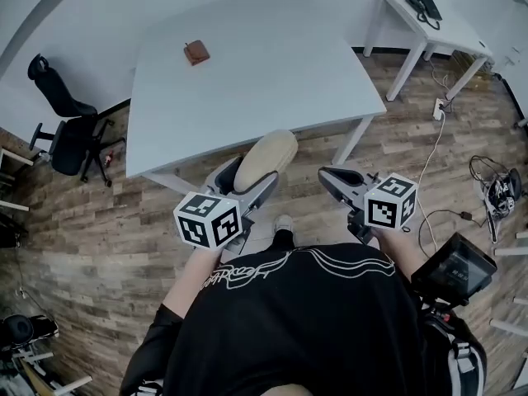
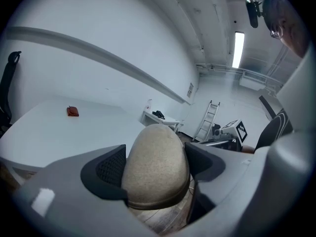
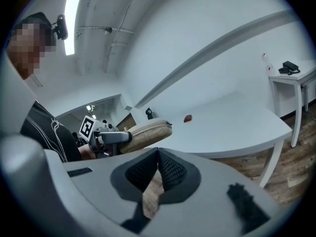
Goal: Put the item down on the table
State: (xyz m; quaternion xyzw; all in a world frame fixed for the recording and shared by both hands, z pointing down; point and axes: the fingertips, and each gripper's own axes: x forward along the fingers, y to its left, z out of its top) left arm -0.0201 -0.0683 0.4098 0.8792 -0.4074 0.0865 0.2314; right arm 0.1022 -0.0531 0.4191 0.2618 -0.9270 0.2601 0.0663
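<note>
Pouch (image 1: 266, 157): one, pinched between left gripper (image 1: 247, 181) jaws.
Right gripper (image 3: 157, 156) jaws pressed together, empty; one brown thing (image 1: 196, 52) on worktop (image 1: 280, 73).

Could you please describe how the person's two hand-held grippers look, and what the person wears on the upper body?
The left hand-held gripper and the right hand-held gripper have smooth, rounded grey bodies. Their jaws carry black pads with a fine mesh texture. Each bears a white cube with black square markers. The person wears a black shirt with a white line drawing.
</note>
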